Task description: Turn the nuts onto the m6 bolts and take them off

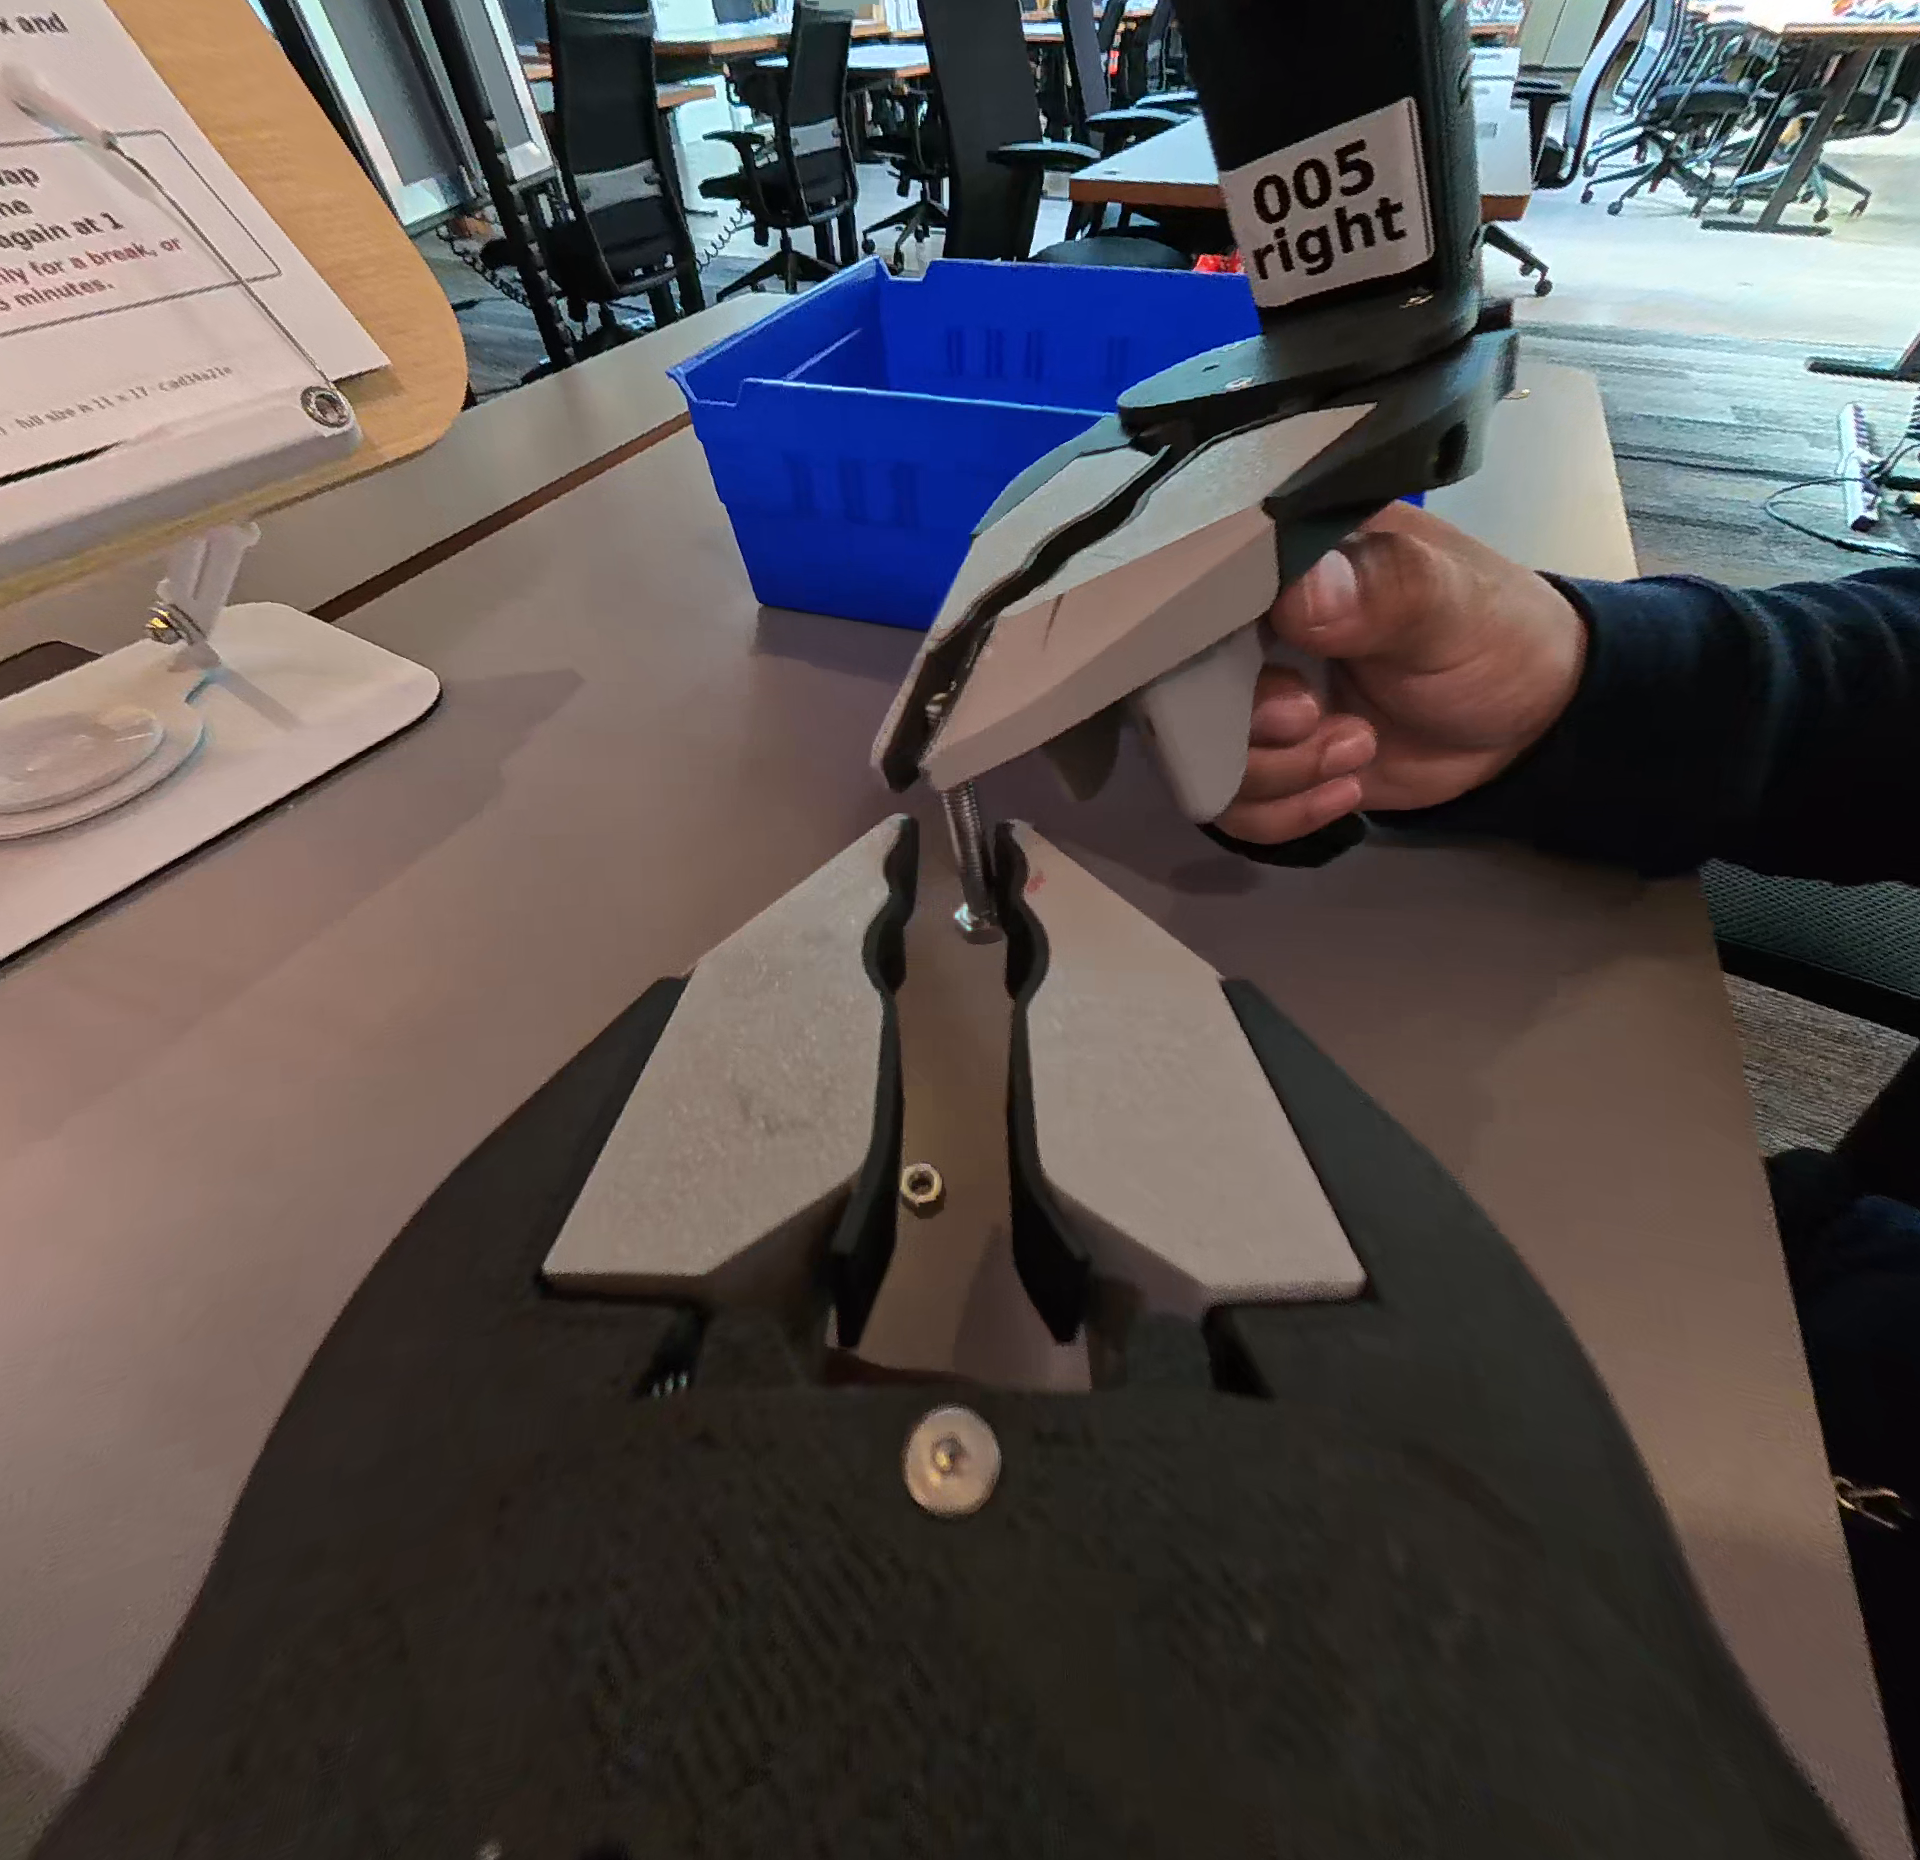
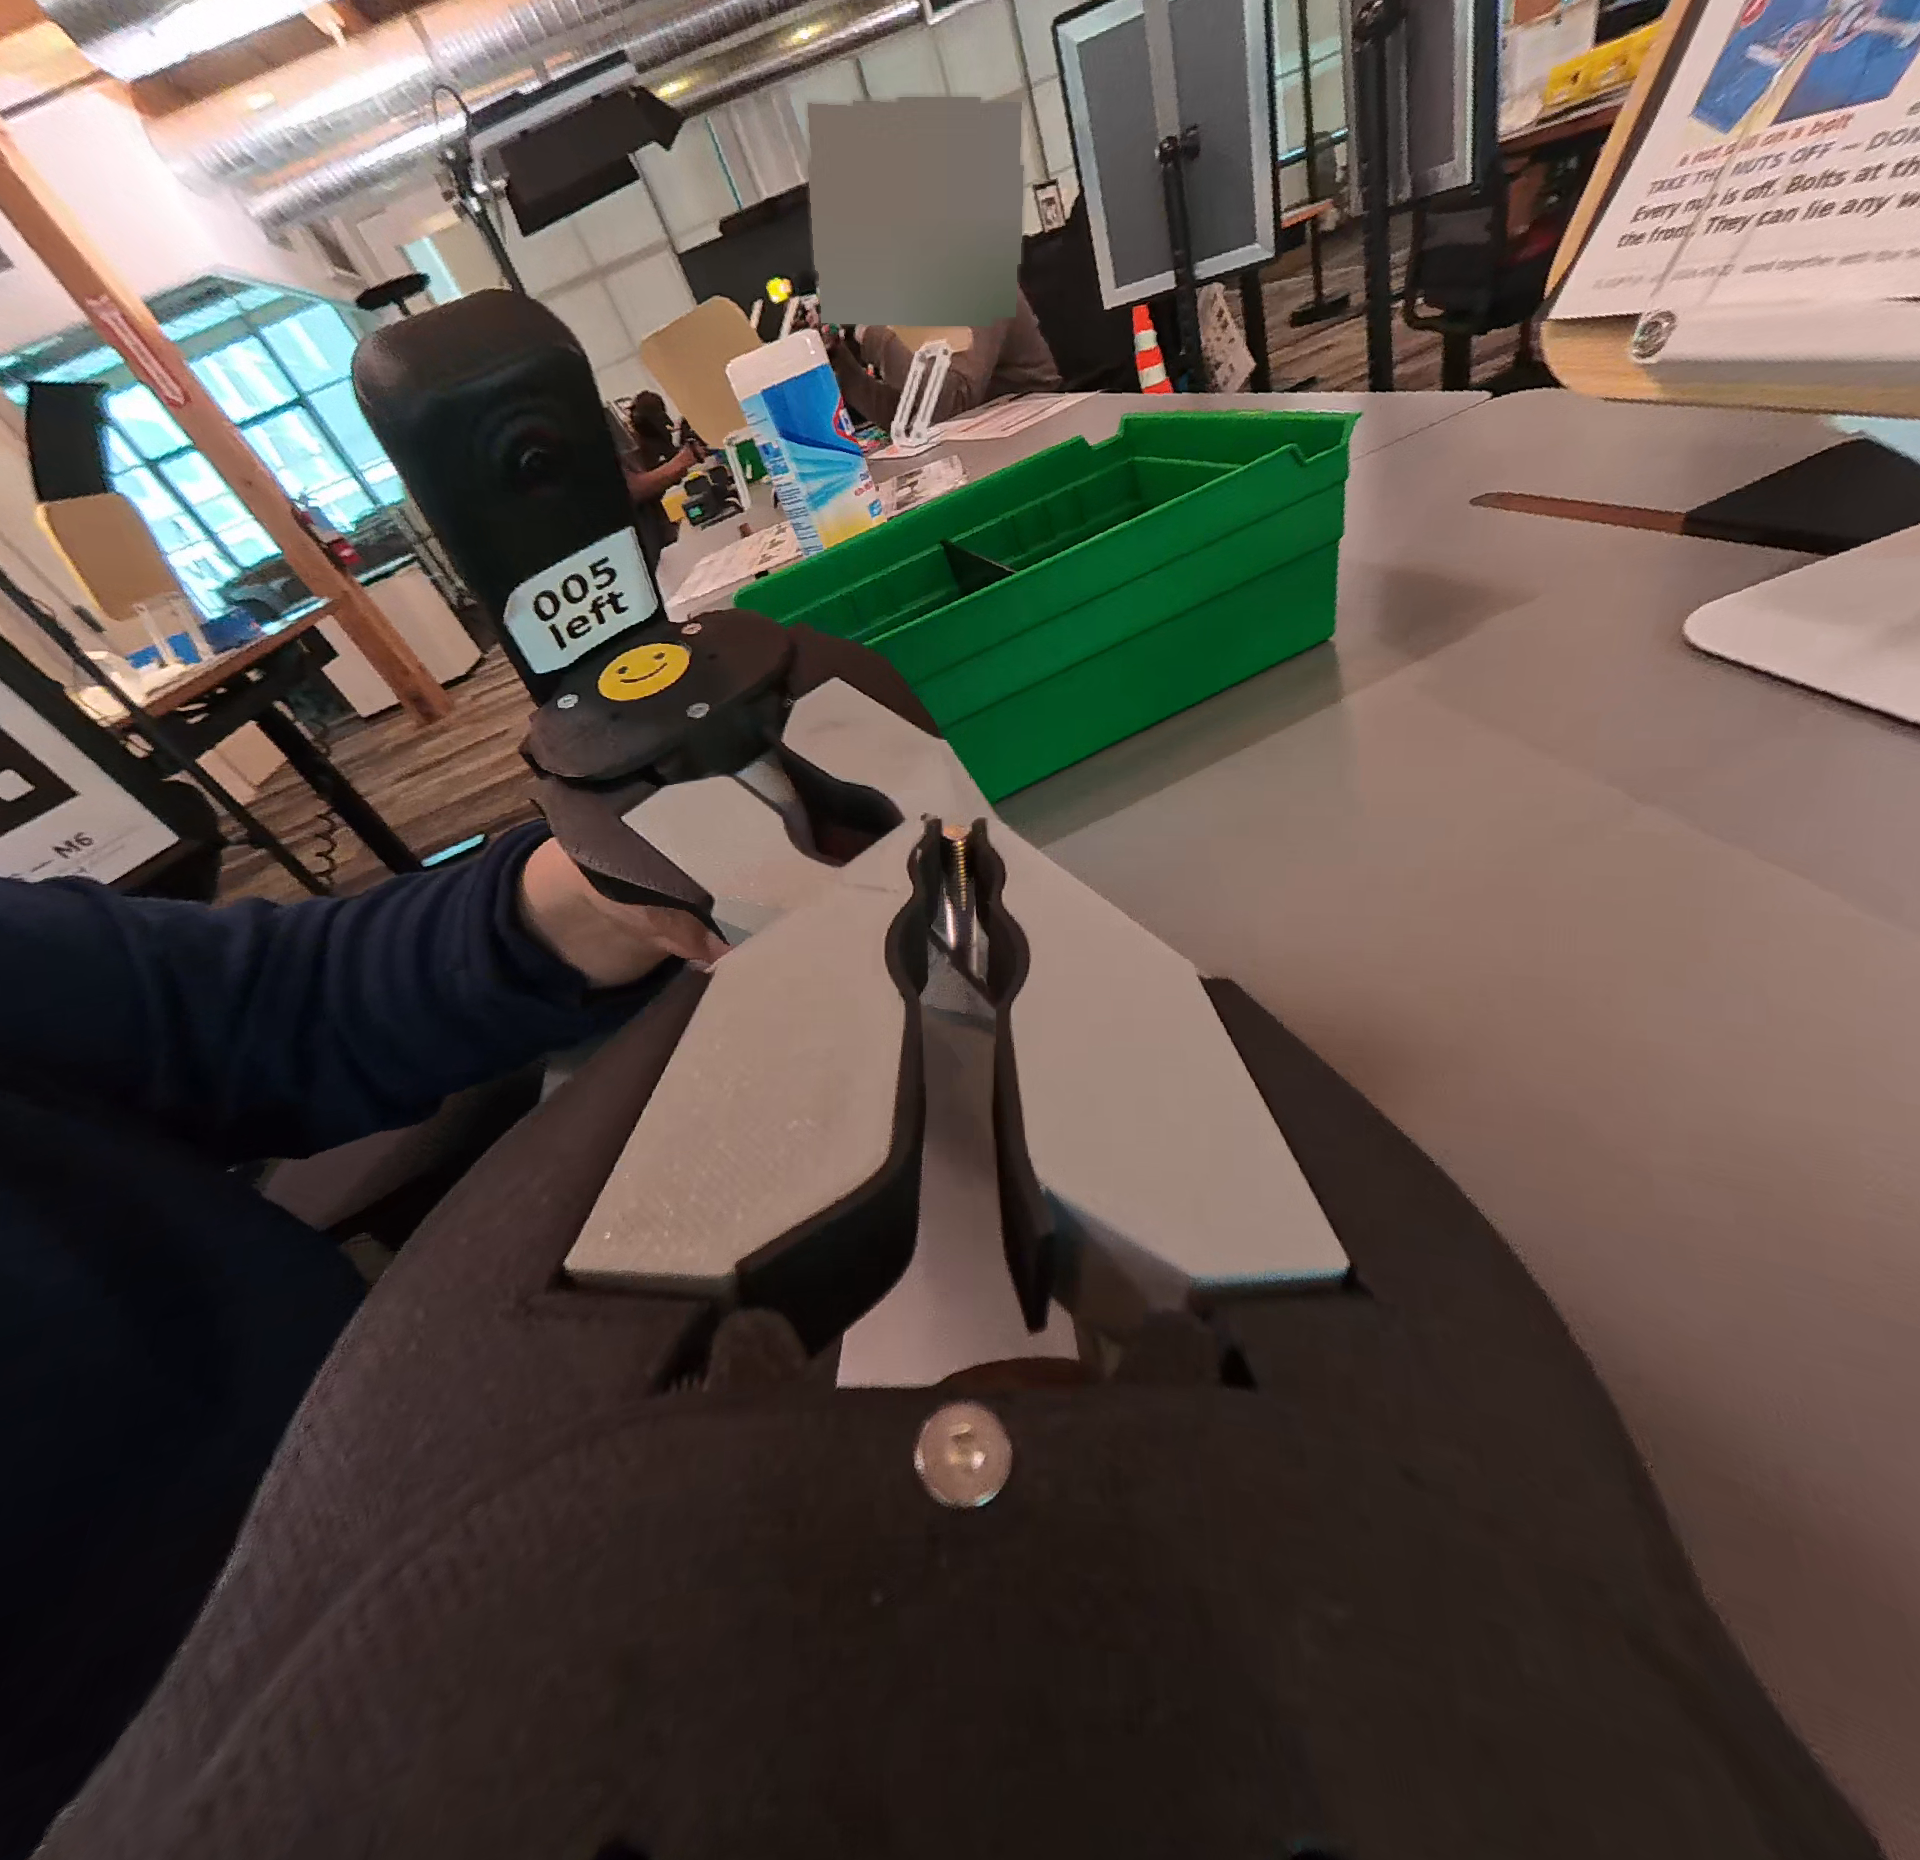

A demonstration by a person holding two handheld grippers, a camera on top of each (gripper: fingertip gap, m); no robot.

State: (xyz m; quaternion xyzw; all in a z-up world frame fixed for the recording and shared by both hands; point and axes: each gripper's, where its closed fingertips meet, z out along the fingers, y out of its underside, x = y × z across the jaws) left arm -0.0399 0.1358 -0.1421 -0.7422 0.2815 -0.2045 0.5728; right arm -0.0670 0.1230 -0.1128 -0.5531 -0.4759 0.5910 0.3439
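Note:
A silver M6 bolt [image 1: 968, 865] stands upright with its hex head on the grey table [image 1: 520, 927]. My right gripper [image 1: 912, 761] comes down from the upper right and is shut on the bolt's threaded top; in the right wrist view the bolt [image 2: 961, 880] shows between its closed tips [image 2: 957, 846]. My left gripper [image 1: 958, 836] is open, its fingertips either side of the bolt's lower shaft, with a gap on the left side. A loose nut [image 1: 922, 1187] lies on the table between the left gripper's fingers. The left gripper's finger [image 2: 707, 834] shows behind the right one.
A blue bin [image 1: 935, 460] stands just behind the bolt. A green divided bin [image 2: 1091, 605] sits farther along the table. A white stand [image 1: 208, 730] with an instruction sheet is at the left. A person's hand [image 1: 1403, 688] holds the right gripper. The table edge runs down the right. Both grippers' tips are close together, under 4 cm apart. It is some 10 cm from my left tips to the loose nut [image 1: 922, 1187].

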